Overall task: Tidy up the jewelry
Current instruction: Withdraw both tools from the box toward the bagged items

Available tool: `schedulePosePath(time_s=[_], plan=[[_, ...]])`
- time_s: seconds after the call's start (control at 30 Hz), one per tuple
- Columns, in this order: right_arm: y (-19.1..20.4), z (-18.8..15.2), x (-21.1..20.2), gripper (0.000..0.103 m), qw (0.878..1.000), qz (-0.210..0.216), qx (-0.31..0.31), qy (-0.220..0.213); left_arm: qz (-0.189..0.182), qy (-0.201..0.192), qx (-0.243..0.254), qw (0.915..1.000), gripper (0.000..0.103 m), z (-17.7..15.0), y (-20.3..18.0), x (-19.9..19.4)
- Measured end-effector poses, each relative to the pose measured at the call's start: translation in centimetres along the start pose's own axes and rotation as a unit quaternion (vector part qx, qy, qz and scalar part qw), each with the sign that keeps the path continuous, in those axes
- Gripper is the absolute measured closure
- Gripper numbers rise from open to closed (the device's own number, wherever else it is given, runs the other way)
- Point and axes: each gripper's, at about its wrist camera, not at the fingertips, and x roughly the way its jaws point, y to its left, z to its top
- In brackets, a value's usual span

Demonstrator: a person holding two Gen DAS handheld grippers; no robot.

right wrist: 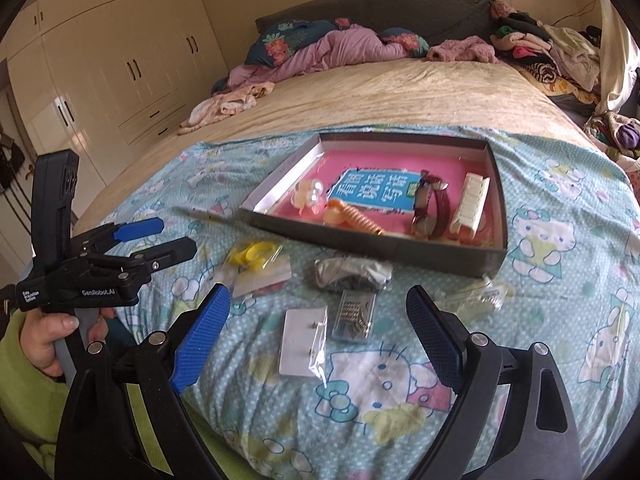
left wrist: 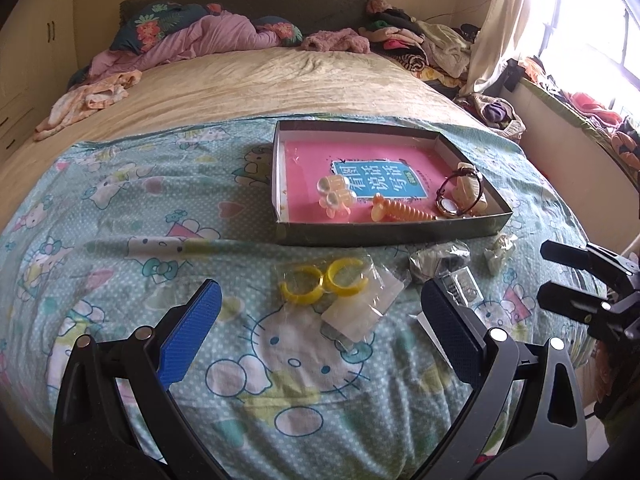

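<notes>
A dark shallow box (left wrist: 392, 236) (right wrist: 360, 246) lies on the bed and holds a pearl clip (left wrist: 334, 196), an orange spiral clip (left wrist: 400, 212), a watch (left wrist: 452, 200) and a cream claw clip (right wrist: 472, 200). In front of it lie two yellow rings in a clear bag (left wrist: 320, 280) (right wrist: 252, 258), a grey crumpled bag (right wrist: 352, 272), a small clear case of metal pieces (right wrist: 354, 316) and a white card in a sleeve (right wrist: 304, 340). My left gripper (left wrist: 320, 286) (right wrist: 176, 234) hovers open over the yellow rings. My right gripper (right wrist: 320, 292) (left wrist: 546, 270) stands open above the case and card.
A cartoon-cat sheet (left wrist: 160, 240) covers the near end of the bed. A small crumpled clear bag (left wrist: 498, 254) lies right of the grey one. Pillows and a pink quilt (left wrist: 208, 36) sit at the head, clothes (left wrist: 420, 44) at the back right, wardrobes (right wrist: 120, 60) to the left.
</notes>
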Motion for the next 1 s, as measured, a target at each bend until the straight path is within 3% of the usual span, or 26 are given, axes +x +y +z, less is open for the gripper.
schedulePosePath(time_s=[0.43,0.6,0.83,1.0], plan=[[0.1,-1.7,2.2,0.015,0.999,-0.003,0.012,0.037,-0.025,0.035,0.006,0.9991,0.01,-2.2,0.0,1.7],[-0.5,-2.0,3.0,0.022,0.999,-0.005,0.02,0.047,-0.035,0.047,0.015,0.9981,0.011,-3.0,-0.4,2.5],[-1.4,-2.3,4.0,0.044,0.998,-0.005,0.026,0.054,-0.056,0.074,0.025,0.9953,0.046,-3.9,-1.3,4.3],[-2.1,-2.4,5.0,0.058,0.998,-0.008,0.027,0.059,-0.063,0.091,0.03,0.9935,0.052,-4.0,-1.8,5.5]])
